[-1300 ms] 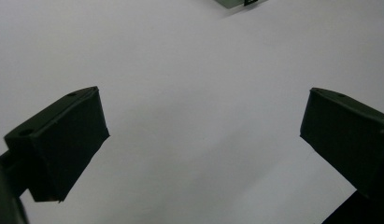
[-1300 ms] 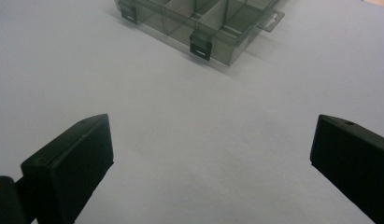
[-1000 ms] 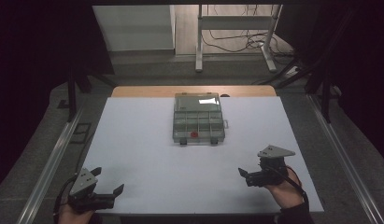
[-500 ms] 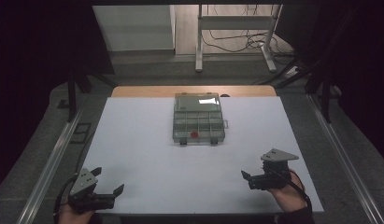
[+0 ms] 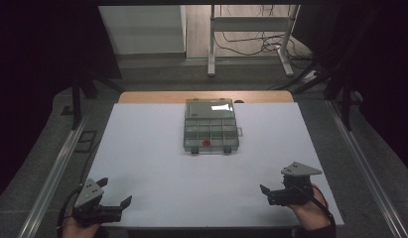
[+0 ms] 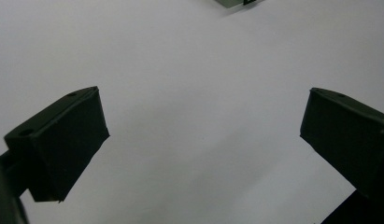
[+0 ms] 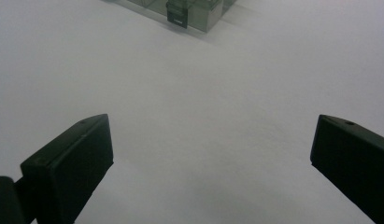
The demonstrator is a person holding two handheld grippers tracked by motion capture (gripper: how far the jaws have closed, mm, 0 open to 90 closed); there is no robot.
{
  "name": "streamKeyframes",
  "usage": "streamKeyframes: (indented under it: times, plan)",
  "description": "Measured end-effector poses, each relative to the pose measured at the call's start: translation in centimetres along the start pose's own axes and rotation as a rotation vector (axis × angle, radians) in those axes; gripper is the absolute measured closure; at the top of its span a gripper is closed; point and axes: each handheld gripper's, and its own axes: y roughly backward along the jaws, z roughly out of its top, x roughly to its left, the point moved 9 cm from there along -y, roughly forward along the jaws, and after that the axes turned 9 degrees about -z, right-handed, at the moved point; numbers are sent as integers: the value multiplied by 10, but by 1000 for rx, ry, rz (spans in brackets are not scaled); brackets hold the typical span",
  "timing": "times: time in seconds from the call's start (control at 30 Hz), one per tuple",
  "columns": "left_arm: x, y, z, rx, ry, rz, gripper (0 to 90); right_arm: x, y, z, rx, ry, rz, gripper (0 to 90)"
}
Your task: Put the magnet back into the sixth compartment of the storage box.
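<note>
- Where the white table top [image 5: 157,148] reaches toward its far edge, a clear plastic organiser box [image 5: 211,126] lies flat, roughly midway between the left and right sides.
- Its inside is split into small compartments, and its lid carries a bright glare patch near the far right corner.
- One small red item [image 5: 206,143] sits in a compartment of the near row, close to the middle; what it is cannot be told.
- Two dark latches [image 5: 227,148] hang on the box's near wall; one of them [image 7: 176,18] appears at the top of the right gripper view, with the box corner [image 6: 236,3] just inside the top of the left gripper view.
- At the near left corner, the left gripper [image 5: 113,193] is held in a hand [image 5: 75,229], jaws spread wide apart, nothing between them but bare table.
- At the near right, the right gripper [image 5: 269,194] is held in the other hand [image 5: 306,214]; its own view shows the jaws wide apart and empty.
- Both grippers are well apart from the box.
</note>
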Motion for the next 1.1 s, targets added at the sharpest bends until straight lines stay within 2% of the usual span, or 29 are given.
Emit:
streamKeyframes:
  times: [0.73, 1.1]
  plan:
    - [0, 0, 0, 0, 2, -1, 14, -11, 15, -18, 12, -21, -51, 0]
    - [0, 0, 0, 0, 1, 0, 14, -14, 20, -29, 34, -27, -69, 0]
